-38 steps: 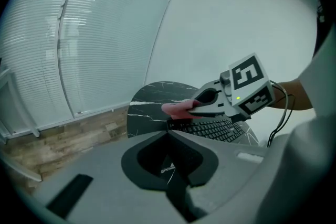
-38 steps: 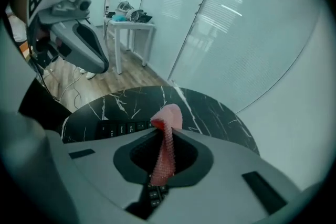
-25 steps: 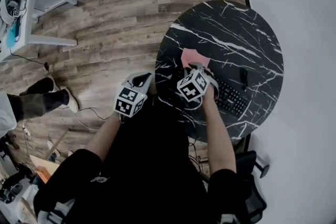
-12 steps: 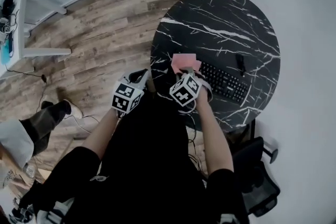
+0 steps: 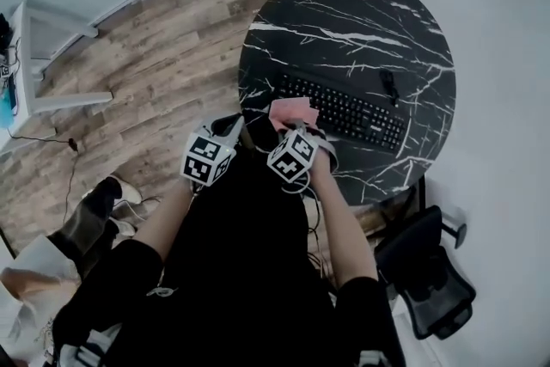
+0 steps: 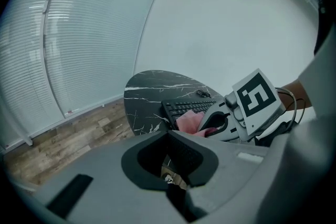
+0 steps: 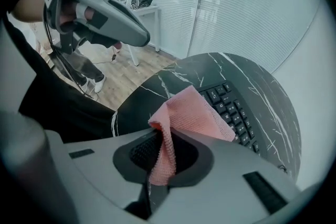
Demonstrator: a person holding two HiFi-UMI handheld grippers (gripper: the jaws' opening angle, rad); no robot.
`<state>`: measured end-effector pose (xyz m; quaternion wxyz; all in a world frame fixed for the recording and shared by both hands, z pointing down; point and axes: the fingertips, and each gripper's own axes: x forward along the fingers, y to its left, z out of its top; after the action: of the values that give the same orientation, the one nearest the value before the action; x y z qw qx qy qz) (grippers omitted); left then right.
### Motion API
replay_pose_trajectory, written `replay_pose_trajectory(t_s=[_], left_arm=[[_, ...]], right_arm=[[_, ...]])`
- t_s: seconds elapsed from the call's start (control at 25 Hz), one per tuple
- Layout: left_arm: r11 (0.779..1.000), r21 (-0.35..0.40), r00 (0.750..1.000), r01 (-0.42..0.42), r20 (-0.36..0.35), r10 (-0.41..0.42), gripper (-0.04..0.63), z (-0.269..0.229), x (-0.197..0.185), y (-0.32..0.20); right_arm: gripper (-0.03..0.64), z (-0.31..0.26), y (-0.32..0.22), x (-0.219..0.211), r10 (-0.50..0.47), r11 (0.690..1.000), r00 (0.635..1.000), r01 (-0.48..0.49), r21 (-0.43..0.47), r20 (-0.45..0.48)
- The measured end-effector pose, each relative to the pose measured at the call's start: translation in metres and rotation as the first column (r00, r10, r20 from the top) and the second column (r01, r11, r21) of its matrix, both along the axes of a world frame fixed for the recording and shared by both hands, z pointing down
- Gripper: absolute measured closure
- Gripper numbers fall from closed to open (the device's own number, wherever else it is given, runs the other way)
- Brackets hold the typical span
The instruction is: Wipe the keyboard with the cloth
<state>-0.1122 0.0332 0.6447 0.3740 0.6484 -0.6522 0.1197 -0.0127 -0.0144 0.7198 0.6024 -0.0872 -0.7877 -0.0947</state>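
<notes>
The round black marble desk (image 5: 344,4) stands on a wood floor (image 5: 155,56), and the keyboard (image 5: 344,109) lies across it. Your right tool (image 7: 160,165) is clamped on the pink cloth (image 7: 191,113), just beside the keyboard's left end. Your left tool (image 6: 176,176) is closed on nothing, off the desk's edge.

- Cloth (image 7: 191,113): pink, fine woven texture, bunched into a fold. One end is pinched between the jaws of my right gripper (image 7: 163,157); the rest fans up and forward over the left end of the keyboard (image 5: 344,110). Contact with the keys: cannot tell.
- Keyboard: black, full-size, flat on the black marbled table (image 5: 344,21), set at a diagonal, keys up.
</notes>
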Motion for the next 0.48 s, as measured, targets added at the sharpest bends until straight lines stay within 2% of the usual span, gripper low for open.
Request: replay_pose_trajectory(t_s=[0.24, 0.48], left_arm=[[1.0, 0.024, 1.0, -0.009, -0.009, 0.009, 0.597, -0.01, -0.002, 0.0], [0.991, 0.078, 0.994, -0.108, -0.003, 0.109, 0.597, -0.029, 0.02, -0.029]], right_arm=[[0.601, -0.024, -0.008, -0.003, 0.06, 0.997, 0.997, -0.062, 0.035, 0.051], [0.601, -0.107, -0.041, -0.002, 0.085, 0.981, 0.981, -0.112, 0.156, 0.173]])
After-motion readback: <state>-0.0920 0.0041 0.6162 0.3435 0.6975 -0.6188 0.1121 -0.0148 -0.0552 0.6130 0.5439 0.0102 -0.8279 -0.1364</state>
